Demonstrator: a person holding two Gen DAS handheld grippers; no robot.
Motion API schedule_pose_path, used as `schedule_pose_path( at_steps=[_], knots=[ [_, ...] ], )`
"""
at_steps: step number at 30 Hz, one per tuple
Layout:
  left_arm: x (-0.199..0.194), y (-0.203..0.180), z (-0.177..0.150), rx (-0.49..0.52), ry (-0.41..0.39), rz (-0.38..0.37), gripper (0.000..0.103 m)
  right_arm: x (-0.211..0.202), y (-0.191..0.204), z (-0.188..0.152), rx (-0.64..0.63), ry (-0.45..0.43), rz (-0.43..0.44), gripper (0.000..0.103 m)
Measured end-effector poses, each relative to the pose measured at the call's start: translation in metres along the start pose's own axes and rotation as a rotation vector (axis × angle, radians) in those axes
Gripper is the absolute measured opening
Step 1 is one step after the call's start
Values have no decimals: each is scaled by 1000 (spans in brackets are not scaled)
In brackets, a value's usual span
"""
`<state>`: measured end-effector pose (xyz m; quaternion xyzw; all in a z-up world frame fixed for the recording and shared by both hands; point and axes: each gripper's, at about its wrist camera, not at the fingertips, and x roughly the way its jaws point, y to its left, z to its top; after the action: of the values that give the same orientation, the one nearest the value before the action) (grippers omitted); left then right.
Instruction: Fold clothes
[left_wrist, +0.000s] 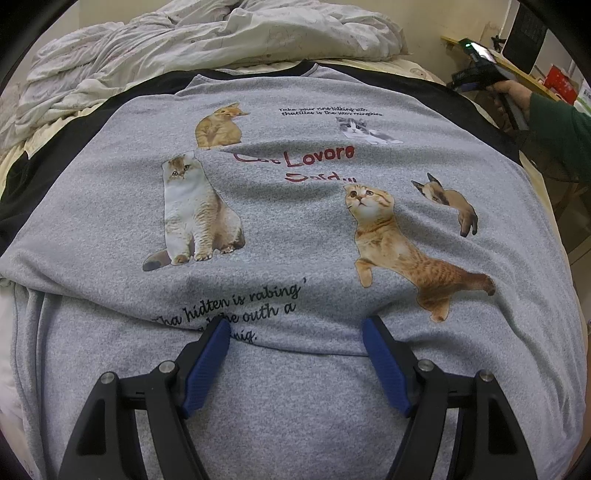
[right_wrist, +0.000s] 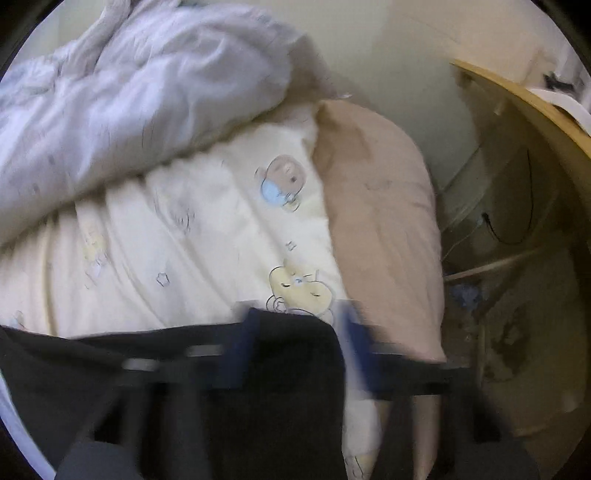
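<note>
Two tools: one per hand, over a bed (right_wrist: 207, 229).
Left tool (left_wrist: 295, 328): jaws spread wide, empty, hovering above the lower part of the grey cat-print shirt (left_wrist: 295, 206).
Shirt: lies flat, print up, black sleeves out to the sides.
Right tool (right_wrist: 295, 332): blurred (cannot tell by sight); reads as closed, black sleeve (right_wrist: 258, 387) across its fingers.
Advice: probably keep the sleeve taut and fold it inward.

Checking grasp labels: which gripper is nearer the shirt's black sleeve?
Right. The right gripper is at the black sleeve, cloth between its fingers; the left gripper hovers open over the shirt's grey lower front.
</note>
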<state>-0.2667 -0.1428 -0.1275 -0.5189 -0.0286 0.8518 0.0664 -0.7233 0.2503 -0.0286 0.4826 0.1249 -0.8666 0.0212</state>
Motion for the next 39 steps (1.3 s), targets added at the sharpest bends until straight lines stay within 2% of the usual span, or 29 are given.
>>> schedule_pose_path(
  at_steps=[2,6,8,9,10,11,13,16,18,20,22,23,24,26,27,29,31,33,36,38,39],
  knots=[
    [0,1,-1,1,-2,1,76,-7,-4,0,29,-26,15,0],
    [-1,3,-1,3,-3,1,76,-54,-24,9,142,-268,-31,0],
    [-1,4,-1,5,-3,1,76,-57,-31,15,171,-274,-21,0],
    [-1,5,-1,4,-3,0,76,-53,-30,17,175,-248,7,0],
    [-3,4,-3,4,-2,1,76,-50,-24,15,166,-230,84,0],
    [-5,2,-4,5,-2,2,76,-48,-19,13,157,-211,161,4],
    [-5,2,-4,7,0,4,76,-44,-5,8,128,-174,317,4],
    [-4,2,-3,4,7,1,76,-57,61,-5,-70,-131,567,5],
    [-4,4,-2,3,13,-2,76,-72,113,-16,-193,-104,641,25],
    [-4,3,0,5,19,-2,76,-84,159,-23,-277,-93,684,28],
    [-3,3,1,8,24,-3,76,-91,198,-28,-361,-88,684,33],
    [-3,4,1,8,26,-4,76,-94,217,-30,-404,-86,679,40],
    [-3,3,1,8,27,-4,76,-94,234,-31,-449,-85,653,54],
    [-2,1,1,10,27,-3,76,-88,262,-31,-515,-87,591,70],
    [-3,2,1,10,27,-4,76,-82,269,-29,-524,-82,565,70],
    [-3,4,2,9,28,-7,76,-68,279,-27,-525,-18,586,70],
    [-3,6,2,10,30,-7,76,-64,292,-37,-589,-1,581,63],
    [-3,6,3,10,36,-9,76,-66,304,-50,-674,-15,527,8],
    [-3,8,5,7,44,-15,76,-100,298,-69,-710,-132,559,6],
    [-3,10,7,6,47,-17,76,-120,292,-87,-738,-179,587,6],
    [-3,10,8,7,48,-17,76,-126,291,-101,-766,-188,575,6]
  ],
)
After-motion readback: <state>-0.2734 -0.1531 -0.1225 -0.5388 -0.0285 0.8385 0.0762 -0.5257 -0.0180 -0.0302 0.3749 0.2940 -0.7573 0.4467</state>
